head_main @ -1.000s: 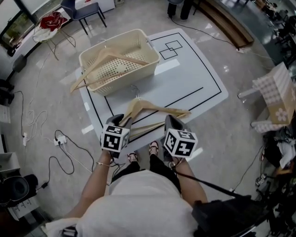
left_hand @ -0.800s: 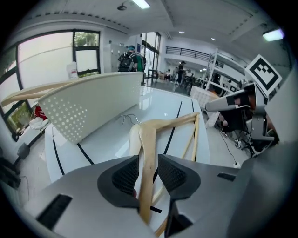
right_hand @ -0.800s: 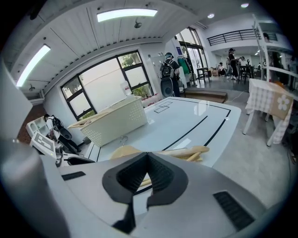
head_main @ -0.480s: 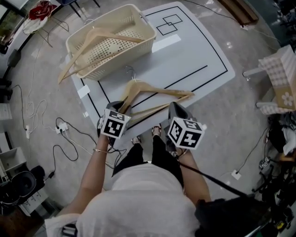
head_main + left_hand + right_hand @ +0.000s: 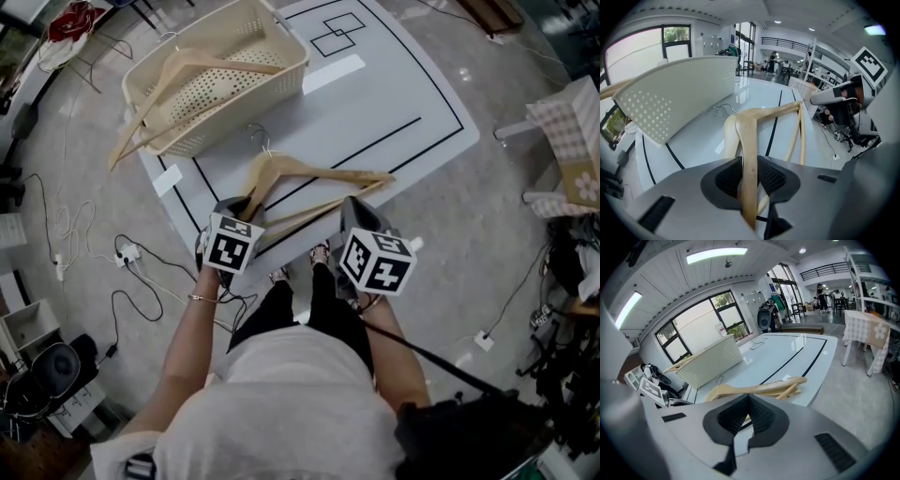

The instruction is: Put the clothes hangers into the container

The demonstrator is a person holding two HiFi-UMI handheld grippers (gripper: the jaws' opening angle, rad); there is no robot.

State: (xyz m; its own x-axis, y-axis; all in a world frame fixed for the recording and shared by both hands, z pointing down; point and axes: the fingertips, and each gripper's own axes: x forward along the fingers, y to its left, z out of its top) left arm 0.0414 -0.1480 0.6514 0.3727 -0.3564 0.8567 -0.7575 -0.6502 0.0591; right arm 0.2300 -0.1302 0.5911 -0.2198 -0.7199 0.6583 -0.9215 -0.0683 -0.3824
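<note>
My left hand-held gripper (image 5: 749,172) has dropped to the near edge of the table (image 5: 394,103). Its jaws have just been closing. One arm of the top wooden hanger (image 5: 314,172) stands between the ribbed pads (image 5: 774,177), and they look pressed against both of its faces, so I read this as a grasp just taken. A second hanger (image 5: 309,217) lies under it, partly covered. From here I can't tell whether the two will come apart cleanly.

My right hand-held gripper (image 5: 748,404) has come down too, but it carries nothing. Its tips are pinched together, and the far end of the hangers lies just beyond them, untouched.

The cream basket (image 5: 286,56) sits at the far left end of the table, well apart from this pair. One hanger (image 5: 202,64) is already inside it, with an arm poking out over the rim.

I judge one hanger done and two left, with the pick on the next one just made. The lift is what I'm watching. My grip is out near the end of one arm, so the hanger may swing or drag its neighbour along. The wire hook (image 5: 258,141) could also snag on the basket's perforated wall on the way in.
</note>
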